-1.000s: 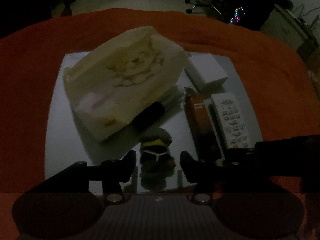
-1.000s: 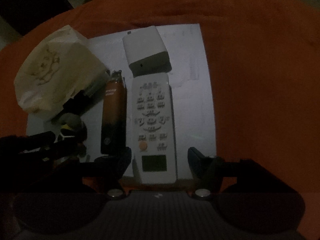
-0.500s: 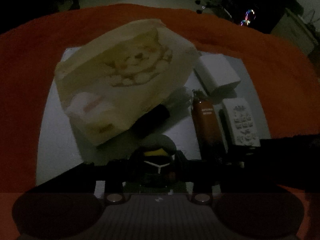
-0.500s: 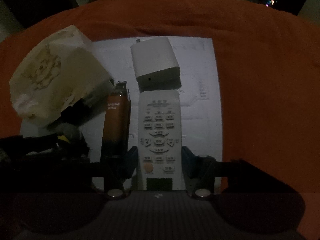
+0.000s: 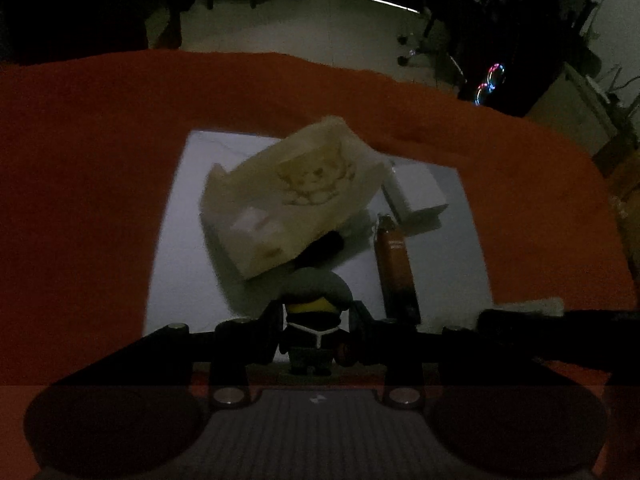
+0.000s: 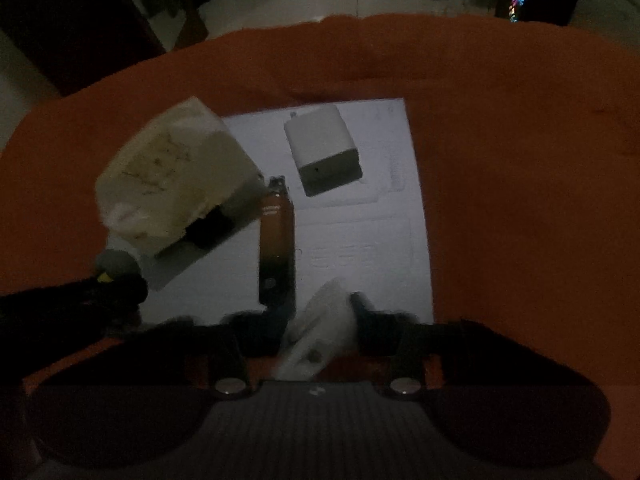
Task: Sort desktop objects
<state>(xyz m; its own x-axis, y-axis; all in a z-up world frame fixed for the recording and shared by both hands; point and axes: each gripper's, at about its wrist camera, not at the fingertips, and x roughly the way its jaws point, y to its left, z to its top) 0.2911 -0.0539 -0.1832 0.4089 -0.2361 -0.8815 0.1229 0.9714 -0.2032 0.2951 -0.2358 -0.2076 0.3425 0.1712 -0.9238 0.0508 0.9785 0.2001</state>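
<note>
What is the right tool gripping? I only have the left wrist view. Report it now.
Observer: The right tool has just been closing its jaws and is shut on the white remote, which sits tilted between them.
Operator: Confirm it is off the paper.
Observer: It looks lifted. The paper beside the brown tube shows only faint print.
Operator: Describe the white box's near end.
Observer: The white box has a grey end face with a small hole, turned toward the right tool.
</note>
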